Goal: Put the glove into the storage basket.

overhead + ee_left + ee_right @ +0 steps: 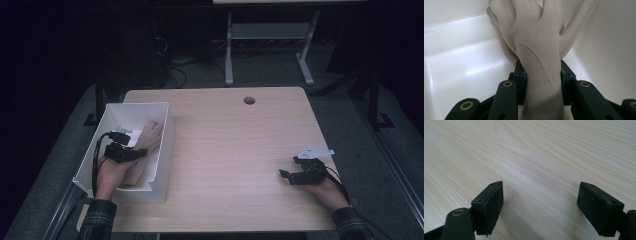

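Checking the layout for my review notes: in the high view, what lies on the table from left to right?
White bin with the left gripper shut on a beige glove inside it → bare table → right gripper, jaws open.

Glove: beige soft cloth glove (pixel 537 50), matt, felt-like, with stitched seams.
Bin: white rectangular plastic bin (pixel 461 62), smooth, glossy.
Table: light wood-grain table (pixel 536 152), matt.
Gripper pads: black plastic pads (pixel 489 205), matt; brass-coloured rivets.
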